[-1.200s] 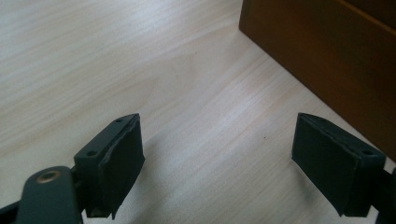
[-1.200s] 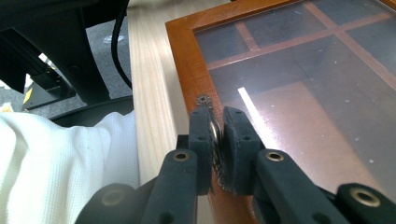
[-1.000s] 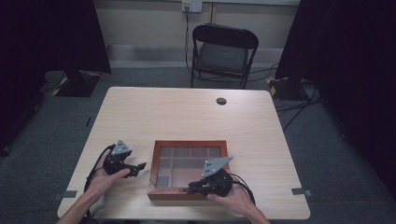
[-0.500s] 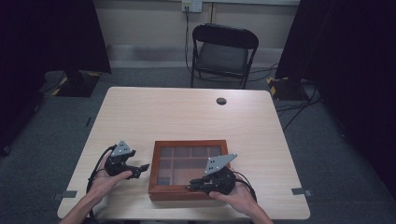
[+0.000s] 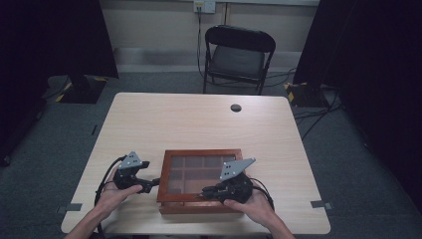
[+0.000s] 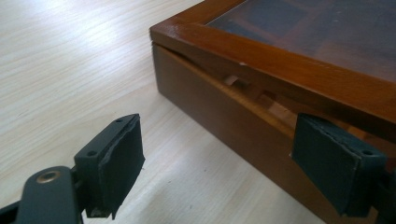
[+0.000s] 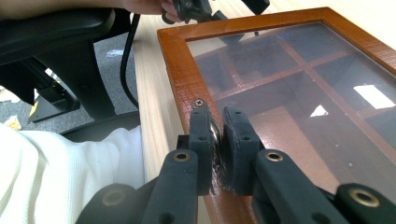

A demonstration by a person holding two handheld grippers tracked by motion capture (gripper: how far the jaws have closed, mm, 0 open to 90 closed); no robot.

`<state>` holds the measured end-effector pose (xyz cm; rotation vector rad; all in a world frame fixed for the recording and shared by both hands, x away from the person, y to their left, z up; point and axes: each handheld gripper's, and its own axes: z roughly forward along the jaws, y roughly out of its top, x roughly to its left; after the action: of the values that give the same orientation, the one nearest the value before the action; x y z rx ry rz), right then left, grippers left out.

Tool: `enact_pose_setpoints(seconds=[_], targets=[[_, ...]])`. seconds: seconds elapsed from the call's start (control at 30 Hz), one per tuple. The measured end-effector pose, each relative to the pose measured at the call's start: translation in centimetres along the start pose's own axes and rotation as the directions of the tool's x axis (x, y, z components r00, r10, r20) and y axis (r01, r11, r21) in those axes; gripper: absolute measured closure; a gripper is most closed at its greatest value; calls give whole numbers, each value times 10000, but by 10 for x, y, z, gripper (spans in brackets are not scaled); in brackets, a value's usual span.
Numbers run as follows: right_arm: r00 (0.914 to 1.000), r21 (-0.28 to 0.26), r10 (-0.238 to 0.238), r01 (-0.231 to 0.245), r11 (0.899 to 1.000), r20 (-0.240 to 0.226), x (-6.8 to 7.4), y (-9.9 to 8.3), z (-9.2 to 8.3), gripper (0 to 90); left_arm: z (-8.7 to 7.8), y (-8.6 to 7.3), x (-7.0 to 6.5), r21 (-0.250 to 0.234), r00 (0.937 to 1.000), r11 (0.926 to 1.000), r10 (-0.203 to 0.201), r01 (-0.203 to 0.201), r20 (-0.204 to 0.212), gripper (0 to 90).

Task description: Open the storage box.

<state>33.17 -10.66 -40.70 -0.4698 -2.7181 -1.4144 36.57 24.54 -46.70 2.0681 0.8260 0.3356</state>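
Wide open tabletop beyond the box, tight quarters at my near edge

The wooden box (image 5: 200,180) blocks the near middle of the table (image 5: 199,122); my left gripper (image 5: 153,183) sits just beside its left wall, my right gripper (image 5: 205,191) over its near rim. Beyond the box I have bare wood, except a small dark disc (image 5: 236,107) near the far edge. A folding chair (image 5: 238,57) stands behind the table.

— What is lying on the table?
— A brown wooden box (image 5: 200,180) is sitting flat at the near edge, centred. Its glass-panelled lid (image 7: 299,88) is showing divided compartments inside.
— Is the lid shut?
— It is standing slightly raised; a narrow gap (image 6: 243,84) is showing along the left side.
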Motion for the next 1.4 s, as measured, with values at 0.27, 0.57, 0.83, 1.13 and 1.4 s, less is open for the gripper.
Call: enact_pose_setpoints(seconds=[0.27, 0.57, 0.83, 1.13, 1.4], targets=[[10000, -98, 84, -85, 9999, -23, -2, 6, -5, 831, -2, 2, -5, -312, 9994, 9994, 137, -128, 313, 160], [9998, -252, 198, -199, 9995, -51, -3, 11, -9, 832, 2, 5, -16, -523, 9961, 9970, 603, -569, 649, 157], [9995, -263, 313, -314, 9992, -40, -3, 11, -9, 813, 3, 7, -20, -614, 9950, 9948, 844, -810, 537, 172], [9961, -695, 754, -721, 9950, 468, -6, 6, -15, 560, 0, 9, -20, -728, 9945, 9942, 834, -788, 627, 192], [9839, -1033, 1262, -1135, 9882, 1264, -11, -4, -34, 349, -5, 15, -24, -1024, 9930, 9911, 931, -855, 724, 198]])
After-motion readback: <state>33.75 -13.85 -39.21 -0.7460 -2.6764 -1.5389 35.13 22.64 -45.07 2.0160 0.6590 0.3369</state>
